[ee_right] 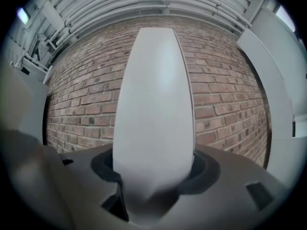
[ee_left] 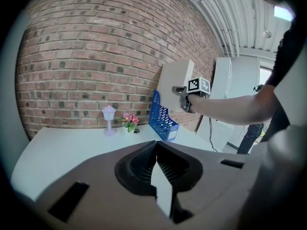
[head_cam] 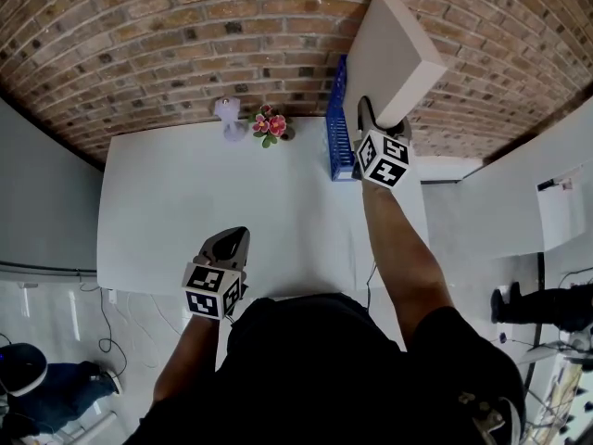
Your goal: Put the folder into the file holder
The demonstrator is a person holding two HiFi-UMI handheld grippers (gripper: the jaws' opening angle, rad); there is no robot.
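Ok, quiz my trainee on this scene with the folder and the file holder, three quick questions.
1. Fill the gap: the left gripper has its jaws ___, with nothing between them.
2. The thick pale grey folder is: A) held by both grippers; B) clamped in the right gripper, in the air by the blue plastic file holder; C) fully inside the file holder.
3. True or false: the small pot of pink flowers stands inside the file holder.

Key: 1 shut; 2 B; 3 false, it stands on the white table, left of the holder in the head view.
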